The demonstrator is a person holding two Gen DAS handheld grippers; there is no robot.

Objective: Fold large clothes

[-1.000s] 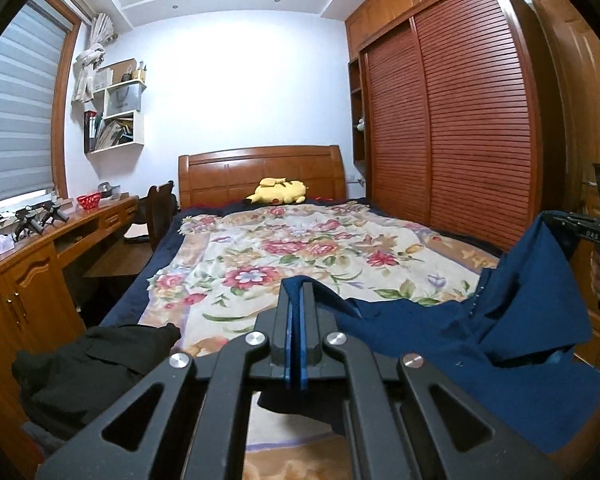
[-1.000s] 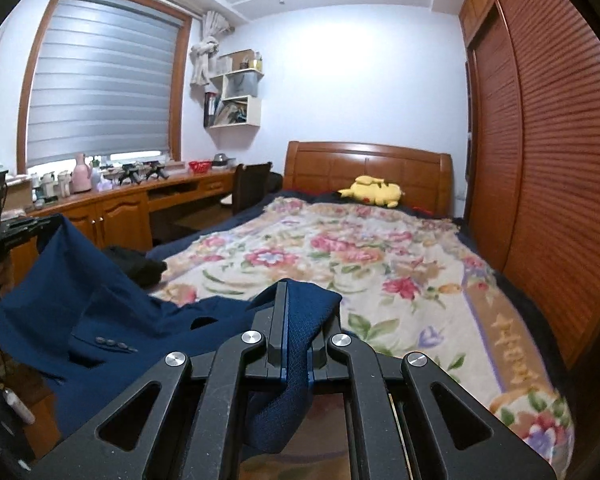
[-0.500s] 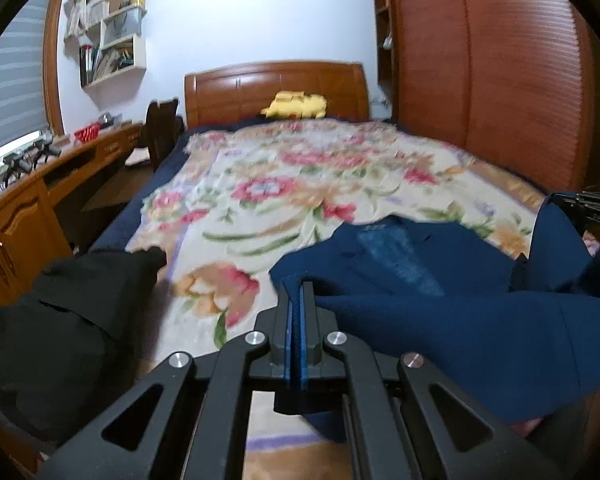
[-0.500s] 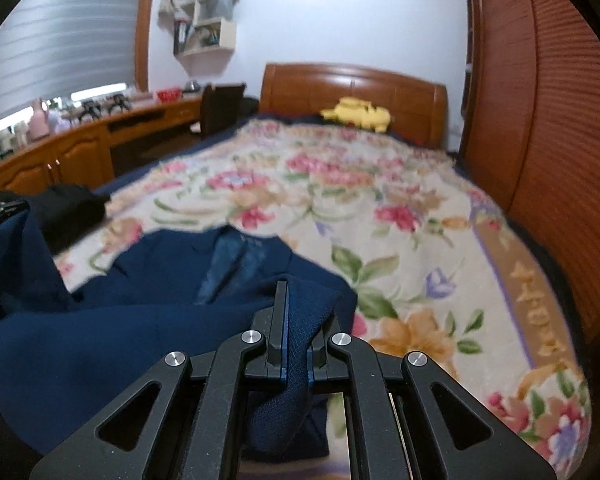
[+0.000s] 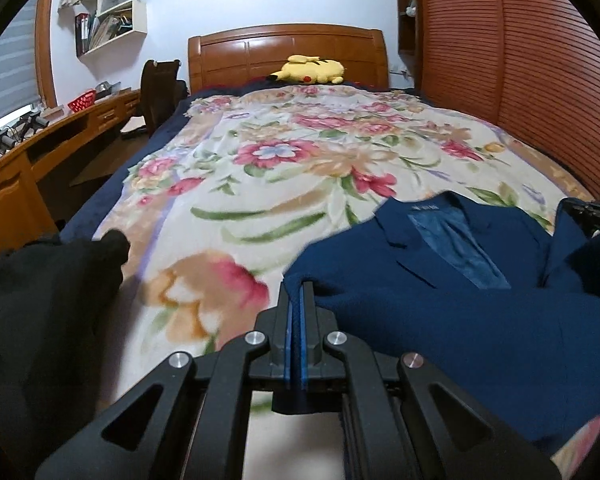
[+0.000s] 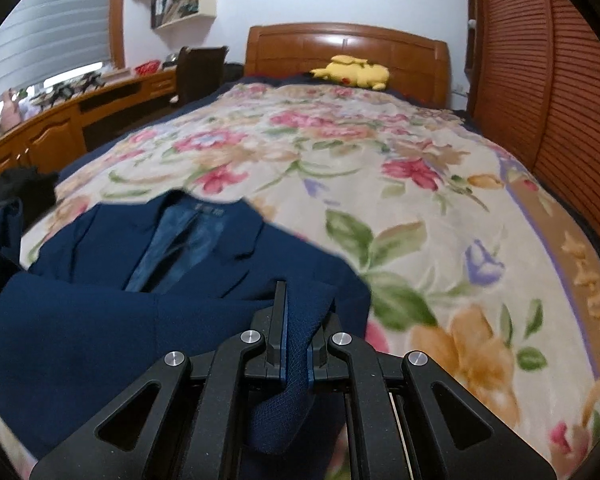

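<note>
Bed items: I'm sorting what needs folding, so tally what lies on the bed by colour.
Blue: 1, the blue jacket, pinched by the left gripper and right gripper
Black: 1, the black garment
Yellow: 1, the plush toy
Total: 3

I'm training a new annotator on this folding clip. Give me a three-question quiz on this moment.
1. True or false: the left tongs and right tongs are both shut on the blue jacket.
2. Which faces up on the floral blanket: the jacket's front or its back?
3. What lies by the headboard? A) a yellow plush toy B) a folded towel C) a laptop

Key: 1 true; 2 front, with lapels and lining showing; 3 A, the yellow plush toy.
</note>
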